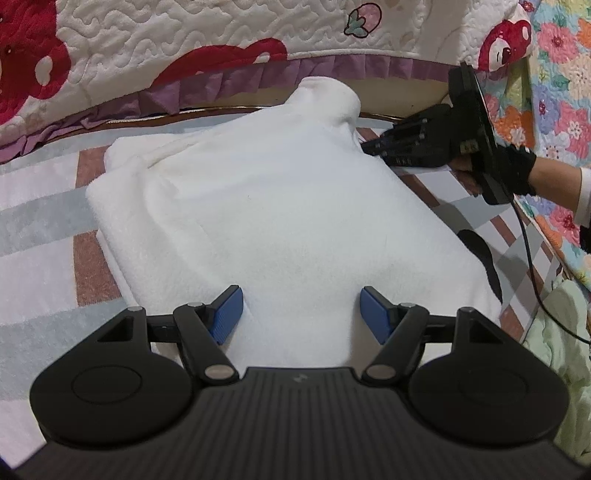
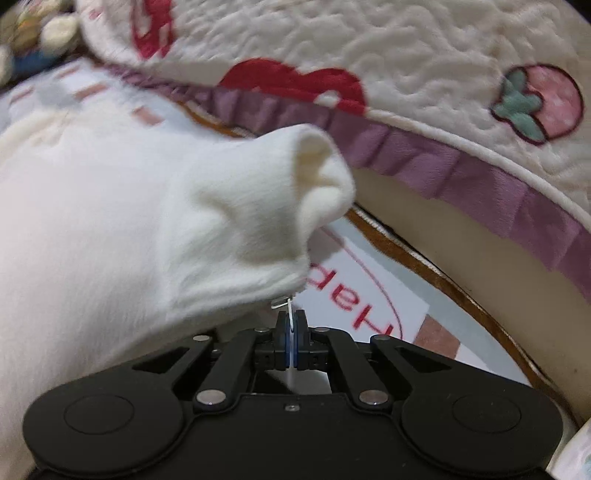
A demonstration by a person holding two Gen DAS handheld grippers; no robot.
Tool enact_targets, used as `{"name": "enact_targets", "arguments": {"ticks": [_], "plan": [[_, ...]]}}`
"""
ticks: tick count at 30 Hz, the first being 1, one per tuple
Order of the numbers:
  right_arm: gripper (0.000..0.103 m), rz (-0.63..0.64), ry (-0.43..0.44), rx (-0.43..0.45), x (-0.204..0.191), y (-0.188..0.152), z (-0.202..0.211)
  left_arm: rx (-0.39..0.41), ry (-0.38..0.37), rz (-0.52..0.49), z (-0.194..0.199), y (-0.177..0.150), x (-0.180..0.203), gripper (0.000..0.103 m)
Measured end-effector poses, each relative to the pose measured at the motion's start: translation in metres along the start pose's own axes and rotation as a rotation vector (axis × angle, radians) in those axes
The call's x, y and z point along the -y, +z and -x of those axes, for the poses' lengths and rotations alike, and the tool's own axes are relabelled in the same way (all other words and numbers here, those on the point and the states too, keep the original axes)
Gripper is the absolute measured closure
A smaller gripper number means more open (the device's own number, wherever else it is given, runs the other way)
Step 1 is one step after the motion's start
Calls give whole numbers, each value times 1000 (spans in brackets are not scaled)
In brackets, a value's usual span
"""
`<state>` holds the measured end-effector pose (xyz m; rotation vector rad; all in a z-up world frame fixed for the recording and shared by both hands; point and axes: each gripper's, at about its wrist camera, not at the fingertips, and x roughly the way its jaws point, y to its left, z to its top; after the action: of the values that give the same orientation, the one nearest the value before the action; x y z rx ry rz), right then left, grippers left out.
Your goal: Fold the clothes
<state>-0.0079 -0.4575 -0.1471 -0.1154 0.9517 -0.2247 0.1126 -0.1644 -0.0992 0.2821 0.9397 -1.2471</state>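
- White fleece garment (image 1: 280,206) lies spread flat on the striped rug (image 1: 40,236), collar end toward the quilted bedspread (image 1: 207,33). That gives room to fold.
- Left gripper (image 1: 301,314) hovers over the near hem, blue fingers (image 1: 227,314) wide apart, likely ready to pin or pinch it.
- Right gripper (image 2: 291,332) has its fingers pressed together on a thin white tag or edge near the collar (image 2: 317,177), seemingly to lift that end over.

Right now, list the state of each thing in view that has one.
White fleece high-neck garment: sides folded in, lying flat on the rug, collar raised.
Left claw: open, over the garment's near edge.
Right claw: shut on a thin white tag at the garment's edge.
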Motion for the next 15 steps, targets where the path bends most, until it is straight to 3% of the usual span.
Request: {"name": "enact_targets", "arguments": {"ticks": [7, 8, 11, 13, 14, 15], "plan": [[99, -279, -37, 65, 48, 11, -7, -17, 5, -17, 0, -3, 4, 33], [103, -319, -42, 74, 55, 13, -8, -20, 9, -20, 0, -4, 4, 33], [103, -439, -54, 103, 76, 18, -10, -15, 9, -13, 1, -7, 3, 33], [102, -538, 40, 153, 97, 15, 3, -2, 5, 0, 5, -7, 1, 33], [93, -525, 28, 146, 95, 12, 9, 7, 8, 6, 7, -6, -1, 33], [92, -512, 19, 140, 93, 9, 16, 21, 25, 24, 10, -6, -5, 33]]}}
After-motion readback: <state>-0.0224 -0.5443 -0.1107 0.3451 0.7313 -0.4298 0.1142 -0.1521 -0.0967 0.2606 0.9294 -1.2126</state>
